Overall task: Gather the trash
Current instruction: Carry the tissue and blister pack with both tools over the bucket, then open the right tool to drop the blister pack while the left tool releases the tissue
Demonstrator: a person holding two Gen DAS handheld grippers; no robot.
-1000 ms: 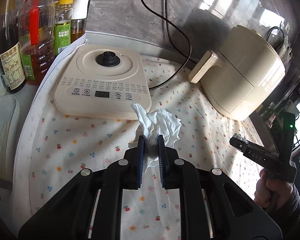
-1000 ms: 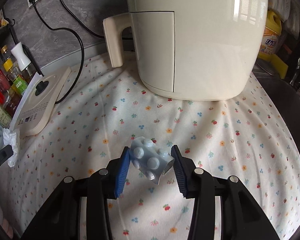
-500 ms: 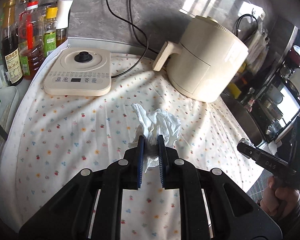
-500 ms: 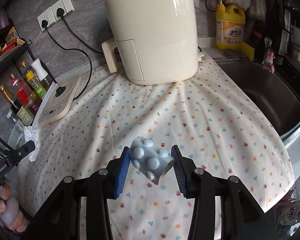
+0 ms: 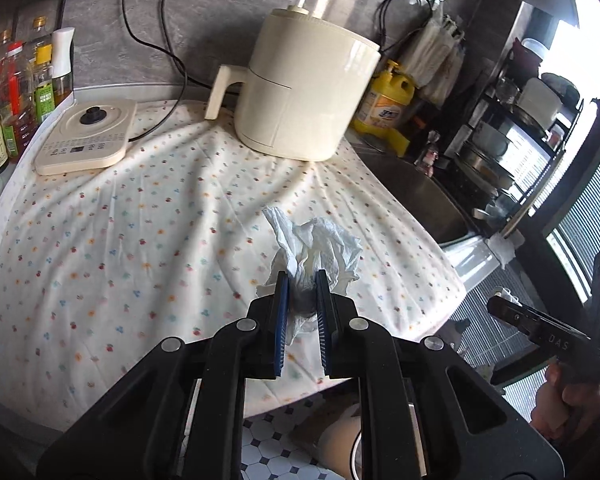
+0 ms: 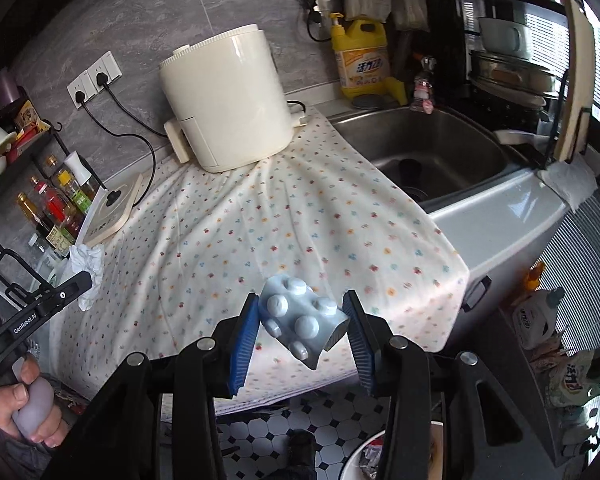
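Observation:
My left gripper (image 5: 301, 280) is shut on a crumpled white tissue (image 5: 314, 240), held in the air over the front part of the flowered cloth (image 5: 120, 240). The same tissue (image 6: 87, 264) shows at the left edge of the right wrist view, in front of a hand on the handle. My right gripper (image 6: 300, 312) is shut on a pale blue studded pill blister pack (image 6: 300, 322), tilted between the blue pads, above the counter's front edge. A white bin rim (image 6: 374, 446) with scraps inside shows on the tiled floor below.
A cream air fryer (image 5: 304, 92) stands at the back, a flat cream cooker base (image 5: 86, 140) and oil bottles (image 5: 16, 96) at the left. A steel sink (image 6: 428, 152), a yellow detergent bottle (image 6: 362, 60) and a dish rack (image 6: 512, 64) lie to the right. Bags (image 6: 552, 344) crowd the floor.
Both grippers have pulled back and up from the counter with their loads; appliances look smaller and farther, and the counter's front edge, floor tiles and bin have come into view.

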